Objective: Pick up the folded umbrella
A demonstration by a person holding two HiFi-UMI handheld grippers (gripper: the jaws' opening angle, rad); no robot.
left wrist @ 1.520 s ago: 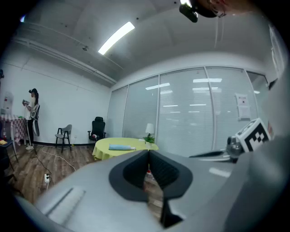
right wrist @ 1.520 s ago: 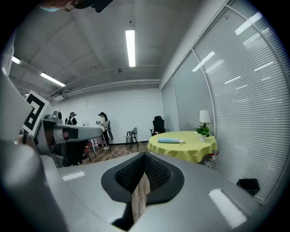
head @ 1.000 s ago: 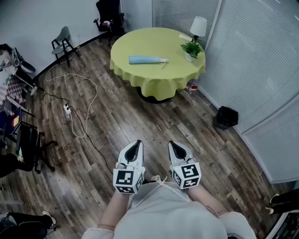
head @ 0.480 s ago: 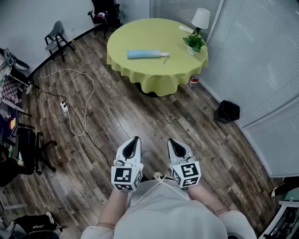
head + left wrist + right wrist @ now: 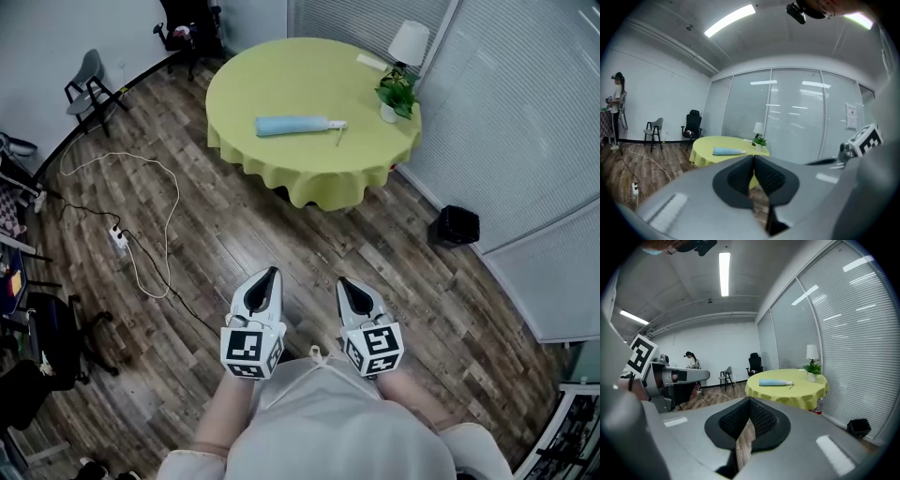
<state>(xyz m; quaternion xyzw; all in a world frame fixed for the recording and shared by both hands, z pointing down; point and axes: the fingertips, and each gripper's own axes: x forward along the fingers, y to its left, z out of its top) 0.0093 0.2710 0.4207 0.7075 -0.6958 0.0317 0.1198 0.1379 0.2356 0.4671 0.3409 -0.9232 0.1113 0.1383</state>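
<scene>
Umbrella: the folded umbrella [image 5: 292, 125], pale blue, is lying flat on the round table [image 5: 281, 176], near the middle of the yellow-green cloth. Its white handle end is pointing toward the potted plant [image 5: 397, 92].
Left gripper: the left gripper [image 5: 270, 274] is hanging low in front of the person's body, its jaws pressing together with nothing between them (pads meeting at the tip, only floor showing behind).
Right gripper: the right gripper [image 5: 343, 282] is sitting just beside it, its jaws likewise closed on nothing.
Aim: both are pointing toward the table, and each gripper view is showing the umbrella well beyond the tips.
Gap: a stretch of wooden floor [image 5: 309, 253] is lying between the grippers and the table's near edge, so they are well apart from the umbrella, with no contact.
Step in hand: I'm reading this as the approach, with no reach and no grasp yet.
Next move: it's calling for reaching the table's near edge and spreading one gripper's jaws. They then come down across the umbrella's body, so the pads are straddling it before closing.
Watching for: the umbrella is lying crosswise to the line of approach, which should be suiting a straight-on pinch. The plant and the lamp [image 5: 409, 42] are standing off at the table's right side. The white cable [image 5: 173, 202] is trailing on the floor to the left, clear of the direct path.
</scene>
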